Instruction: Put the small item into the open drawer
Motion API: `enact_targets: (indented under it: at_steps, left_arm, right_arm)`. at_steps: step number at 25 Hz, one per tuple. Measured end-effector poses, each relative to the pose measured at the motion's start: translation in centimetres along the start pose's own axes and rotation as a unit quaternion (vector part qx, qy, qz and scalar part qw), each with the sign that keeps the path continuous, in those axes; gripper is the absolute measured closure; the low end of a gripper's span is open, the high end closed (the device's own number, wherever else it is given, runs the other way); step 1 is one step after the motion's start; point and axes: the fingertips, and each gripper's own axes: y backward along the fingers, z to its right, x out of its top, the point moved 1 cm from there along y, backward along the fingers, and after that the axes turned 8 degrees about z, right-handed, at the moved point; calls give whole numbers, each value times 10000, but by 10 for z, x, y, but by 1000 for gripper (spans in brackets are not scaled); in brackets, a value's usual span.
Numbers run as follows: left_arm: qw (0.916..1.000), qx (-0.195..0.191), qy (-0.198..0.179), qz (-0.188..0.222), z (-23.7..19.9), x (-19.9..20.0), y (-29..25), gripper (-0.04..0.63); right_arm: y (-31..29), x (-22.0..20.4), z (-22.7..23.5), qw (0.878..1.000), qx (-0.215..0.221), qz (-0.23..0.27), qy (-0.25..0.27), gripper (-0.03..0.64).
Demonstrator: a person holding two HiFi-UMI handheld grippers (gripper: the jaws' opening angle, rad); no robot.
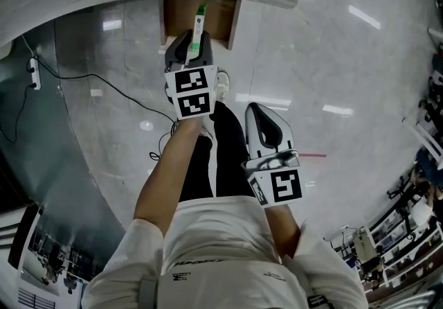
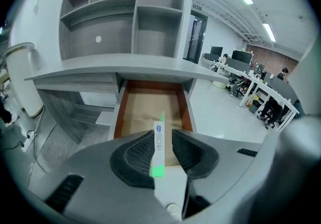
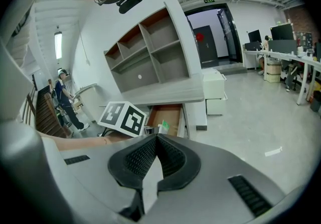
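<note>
Desk with shelves (image 2: 125, 22): grey unit, with the open drawer under its top.
Drawer (image 2: 150, 102): pulled out, brown inside, its visible floor bare.
Left gripper (image 2: 163, 133): aimed down at the drawer with its jaws wide; the item leans on one pad with a gap to the other.
Right gripper (image 3: 155, 137): held back beside it, jaws closed on nothing.
Small item (image 2: 158, 147): slim white pack with green ends, upright between the left jaws, its tip over the drawer.
Handling: probably light, stiff and smooth, so prone to slip or tip; best pinched across its flat faces near the middle.
</note>
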Motion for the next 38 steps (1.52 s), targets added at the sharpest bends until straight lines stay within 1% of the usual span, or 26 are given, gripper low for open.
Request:
enact_targets:
  at_steps: [6, 12, 19, 24, 29, 34, 38]
  left_arm:
    - [9998, -61, -126, 154, 7, 17, 29, 489]
    - [9990, -140, -250, 348, 15, 36, 74, 509]
    - [9964, -307, -530, 581, 24, 67, 130, 537]
    - [9946, -367, -560, 790, 27, 93, 175, 547]
    - [9915, -476, -680, 1002, 33, 111, 215, 561]
    - [9880, -603, -751, 1209, 45, 132, 263, 574]
    - [9859, -626, -738, 1365, 46, 141, 293, 577]
  right_arm:
    - [18, 10, -12, 9998, -38, 165, 76, 584]
    - [42, 27, -28, 9990, -106, 399, 188, 584]
    - [68, 60, -53, 9975, -141, 613, 325, 584]
    - [91, 89, -68, 9958, -173, 798, 422, 584]
    - [111, 113, -87, 9947, -108, 978, 308, 584]
    - [137, 136, -112, 9925, -32, 1131, 465, 584]
    - [150, 159, -133, 9888, 29, 1347, 638, 584]
